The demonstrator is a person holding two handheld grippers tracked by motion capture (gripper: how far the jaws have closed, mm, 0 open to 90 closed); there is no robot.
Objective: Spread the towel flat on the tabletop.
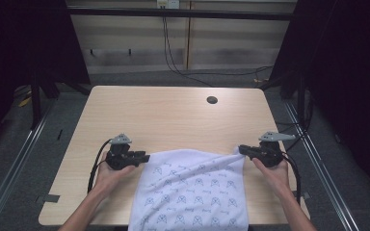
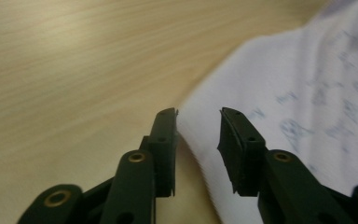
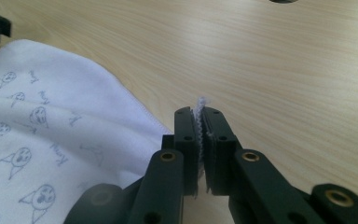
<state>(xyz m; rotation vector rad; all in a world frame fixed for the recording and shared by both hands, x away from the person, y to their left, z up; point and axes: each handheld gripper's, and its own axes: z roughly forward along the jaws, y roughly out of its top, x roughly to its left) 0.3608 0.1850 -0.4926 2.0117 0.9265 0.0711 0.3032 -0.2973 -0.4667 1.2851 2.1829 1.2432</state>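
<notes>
One soft printed white cloth (image 1: 192, 192) on pale woodgrain table (image 1: 164, 115).

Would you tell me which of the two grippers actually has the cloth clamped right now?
The right gripper: its jaws are shut on the white printed cloth's edge. The left gripper has jaws apart, astride the cloth's edge.

So the left gripper (image 2: 198, 135) has its two black jaws spread apart, and the edge of the white cloth (image 2: 303, 116) sits right in the gap between them, not pinched. The cloth spreads off to the right with a faint bluish print on it that's too blurry to make out. The rest is just the light wood desk (image 2: 74, 70).
</notes>
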